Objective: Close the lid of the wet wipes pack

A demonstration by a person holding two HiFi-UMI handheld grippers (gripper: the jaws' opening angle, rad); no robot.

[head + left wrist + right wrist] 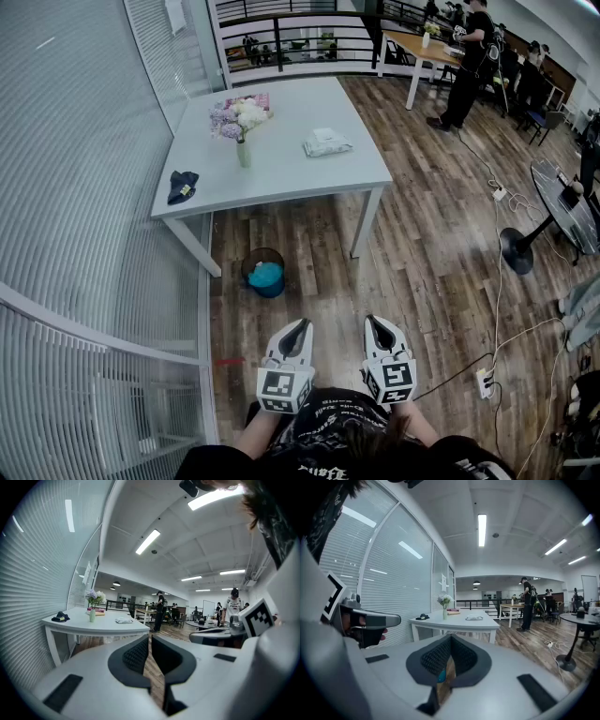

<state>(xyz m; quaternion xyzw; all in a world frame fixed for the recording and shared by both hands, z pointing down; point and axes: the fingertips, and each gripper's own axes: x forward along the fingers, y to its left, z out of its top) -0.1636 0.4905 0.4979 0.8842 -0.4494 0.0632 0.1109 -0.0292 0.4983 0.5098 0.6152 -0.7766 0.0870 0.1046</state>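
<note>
Wipes pack [327, 142] on table [300, 178] near vase [243, 150], bin [266, 274] on floor, left gripper [303, 324] and right gripper [372, 322] closed, empty.

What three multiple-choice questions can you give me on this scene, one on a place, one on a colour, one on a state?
1. Where is the wet wipes pack? A floor; B table; C chair.
2. What colour shows inside the bin? A blue; B red; C yellow.
3. How are the left tongs and right tongs? A wide open; B shut, empty; C gripping the pack.
Answers: B, it lies on the tabletop; A, blue fills it; B, both pairs' jaws meet with nothing between.
</note>
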